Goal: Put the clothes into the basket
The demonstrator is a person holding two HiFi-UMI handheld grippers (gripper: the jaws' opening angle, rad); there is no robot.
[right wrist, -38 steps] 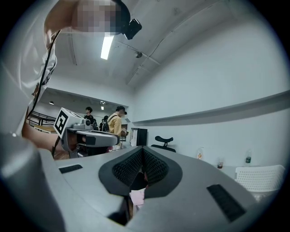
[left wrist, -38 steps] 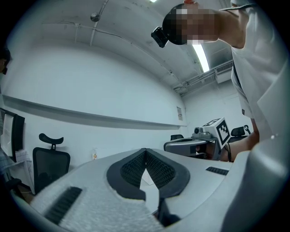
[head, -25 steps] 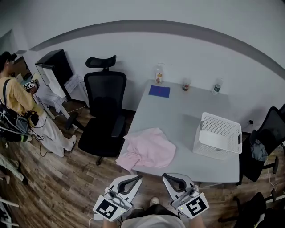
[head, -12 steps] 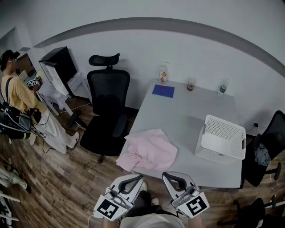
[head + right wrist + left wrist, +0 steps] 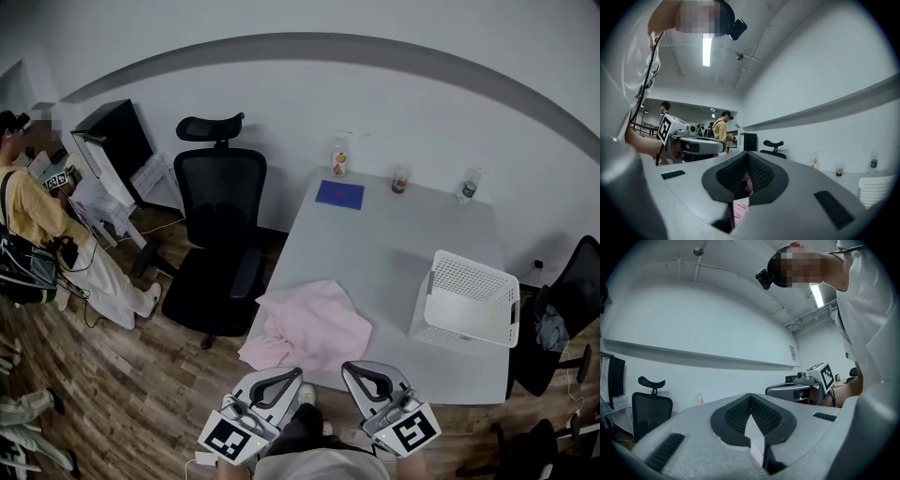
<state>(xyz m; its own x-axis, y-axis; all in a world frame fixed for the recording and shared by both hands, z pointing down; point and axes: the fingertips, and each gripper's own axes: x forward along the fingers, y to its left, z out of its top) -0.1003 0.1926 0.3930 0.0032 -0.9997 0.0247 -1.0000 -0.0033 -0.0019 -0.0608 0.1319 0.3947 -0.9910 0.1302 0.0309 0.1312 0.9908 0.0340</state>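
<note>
A crumpled pink cloth (image 5: 306, 324) lies on the grey table (image 5: 384, 244), draped over its near left corner. The white slatted basket (image 5: 469, 300) stands empty at the table's right edge. My left gripper (image 5: 274, 383) and right gripper (image 5: 369, 380) hover side by side just short of the table's near edge, both shut and empty. The cloth is just ahead of the left gripper, and the basket is ahead and to the right of the right gripper. In the left gripper view the left gripper (image 5: 751, 397) has its tips together. The right gripper (image 5: 749, 155) looks the same, with a bit of pink cloth (image 5: 739, 209) below its tips.
A black office chair (image 5: 221, 239) stands against the table's left side, another chair (image 5: 562, 319) at its right. At the table's far end are a blue pad (image 5: 338, 194), a bottle (image 5: 338, 159), a cup (image 5: 400, 180) and a water bottle (image 5: 468, 185). A person (image 5: 37, 234) stands far left.
Both grippers have drifted together toward the table, and the pink cloth now sits slightly closer in front of them. Their jaws stay shut.
</note>
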